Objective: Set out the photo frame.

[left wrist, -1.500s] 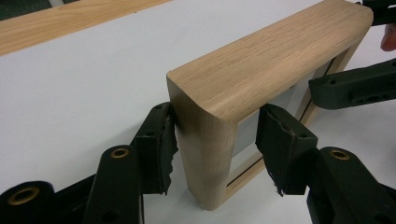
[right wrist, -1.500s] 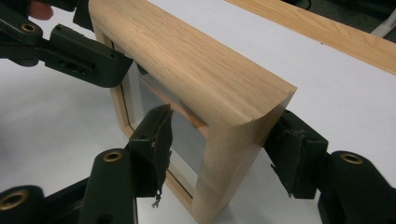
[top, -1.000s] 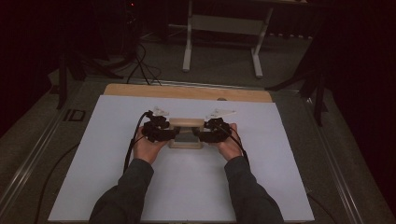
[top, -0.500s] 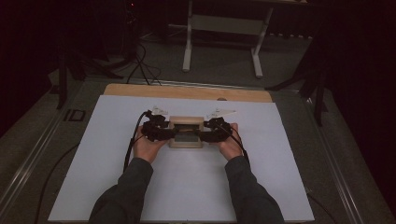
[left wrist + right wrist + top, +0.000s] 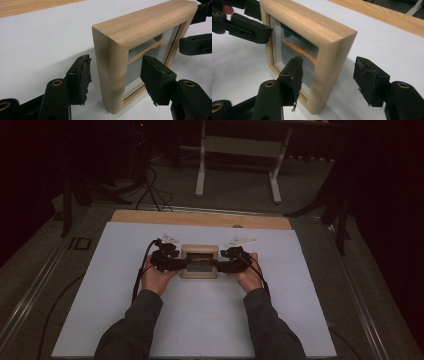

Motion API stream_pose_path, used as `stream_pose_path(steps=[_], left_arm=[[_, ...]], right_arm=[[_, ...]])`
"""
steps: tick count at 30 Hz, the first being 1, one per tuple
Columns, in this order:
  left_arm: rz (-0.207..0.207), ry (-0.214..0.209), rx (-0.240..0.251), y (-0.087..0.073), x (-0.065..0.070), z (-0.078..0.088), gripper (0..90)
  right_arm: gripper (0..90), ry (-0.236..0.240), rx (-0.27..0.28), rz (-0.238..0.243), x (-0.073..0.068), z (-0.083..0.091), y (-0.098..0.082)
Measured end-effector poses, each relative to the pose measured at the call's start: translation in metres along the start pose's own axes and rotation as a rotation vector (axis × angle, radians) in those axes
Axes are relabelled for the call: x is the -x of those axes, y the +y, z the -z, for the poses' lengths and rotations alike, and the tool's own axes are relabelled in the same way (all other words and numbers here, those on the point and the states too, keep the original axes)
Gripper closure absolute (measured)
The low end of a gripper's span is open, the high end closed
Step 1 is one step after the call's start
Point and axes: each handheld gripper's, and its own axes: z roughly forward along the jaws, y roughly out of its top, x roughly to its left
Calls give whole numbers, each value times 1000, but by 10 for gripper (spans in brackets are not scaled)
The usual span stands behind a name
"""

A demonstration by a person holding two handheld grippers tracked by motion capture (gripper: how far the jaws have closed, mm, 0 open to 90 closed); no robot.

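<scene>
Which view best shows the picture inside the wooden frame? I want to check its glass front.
The right gripper view: the wooden frame faces it, showing the glass and an orange streak. The left gripper view shows a narrow slice past the frame's edge. The high view shows the frame small and dim.

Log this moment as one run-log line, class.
left tongs: just opening, astride frame's edge | right tongs: open, astride opposite edge | wooden picture frame: upright on white sheet, unclamped

The high view is dim and slightly soft, its surroundings nearly black. Both gripper views are brighter and fairly sharp; the wooden frame (image 5: 140,50) casts a soft shadow, perhaps from light overhead.
</scene>
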Motion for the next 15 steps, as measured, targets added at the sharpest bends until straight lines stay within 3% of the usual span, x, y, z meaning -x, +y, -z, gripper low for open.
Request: stream_pose_path(steps=[15], left_arm=[[3,-11,31,-5,-5,23,408]], right_arm=[[403,-18,-4,6,4,13,-6]])
